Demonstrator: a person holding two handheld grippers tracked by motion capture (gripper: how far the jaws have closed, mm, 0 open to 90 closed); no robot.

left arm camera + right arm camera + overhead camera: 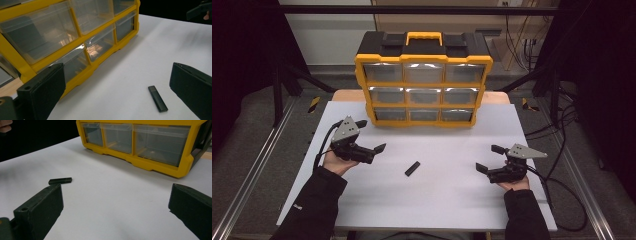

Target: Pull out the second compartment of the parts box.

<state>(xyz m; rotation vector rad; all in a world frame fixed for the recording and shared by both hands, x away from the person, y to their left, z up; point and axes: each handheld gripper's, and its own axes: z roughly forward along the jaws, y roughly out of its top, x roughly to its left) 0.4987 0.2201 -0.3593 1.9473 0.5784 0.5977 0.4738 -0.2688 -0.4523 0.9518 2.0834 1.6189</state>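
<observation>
A small flat black stick [412, 168] lies on the white tabletop [442, 200], about midway between the two hands. My left gripper [371, 135] is held at the left, open and empty, with the stick [157, 98] lying just inside its right jaw's line. My right gripper [490, 158] hovers at the right, also open and empty. From the right gripper view the stick [60, 180] rests beyond the left jaw. A yellow and black drawer organizer [423, 85] with clear drawers stands at the back.
The organizer [75, 37] has three rows of shut transparent drawers and an orange carry handle [424, 38]. Cables [562, 200] trail off the table's right side. Metal rails [257, 165] run along both sides. A bare stretch of tabletop lies between the hands and the near edge.
</observation>
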